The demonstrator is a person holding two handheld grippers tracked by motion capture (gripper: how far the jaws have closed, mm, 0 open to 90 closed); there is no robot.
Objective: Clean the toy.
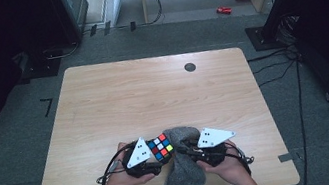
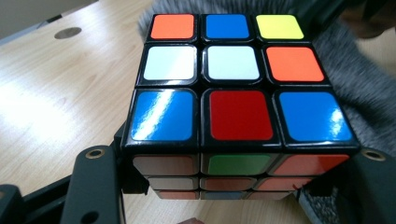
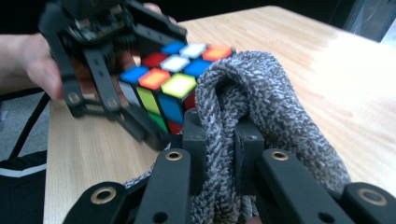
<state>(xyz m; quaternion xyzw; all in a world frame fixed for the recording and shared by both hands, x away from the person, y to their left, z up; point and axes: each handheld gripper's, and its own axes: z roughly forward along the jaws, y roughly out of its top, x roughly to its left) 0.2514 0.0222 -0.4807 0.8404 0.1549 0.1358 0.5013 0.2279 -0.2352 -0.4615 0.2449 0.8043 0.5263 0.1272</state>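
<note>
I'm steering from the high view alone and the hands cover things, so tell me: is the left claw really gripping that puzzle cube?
Observer: Yes. In the left gripper view the left claw has a jaw against each side of the puzzle cube, clamped on it.
Operator: And the right claw, what's it got?
Observer: In the right gripper view the right claw pinches a bunched fold of the grey knit cloth between its jaws.
Operator: Is the cube touching the cloth?
Observer: In the right gripper view the cube's corner sits right against the fold, or very nearly.
Operator: What's the cube's top centre colour?
Observer: White, with a red tile on the side nearest the left claw.
</note>
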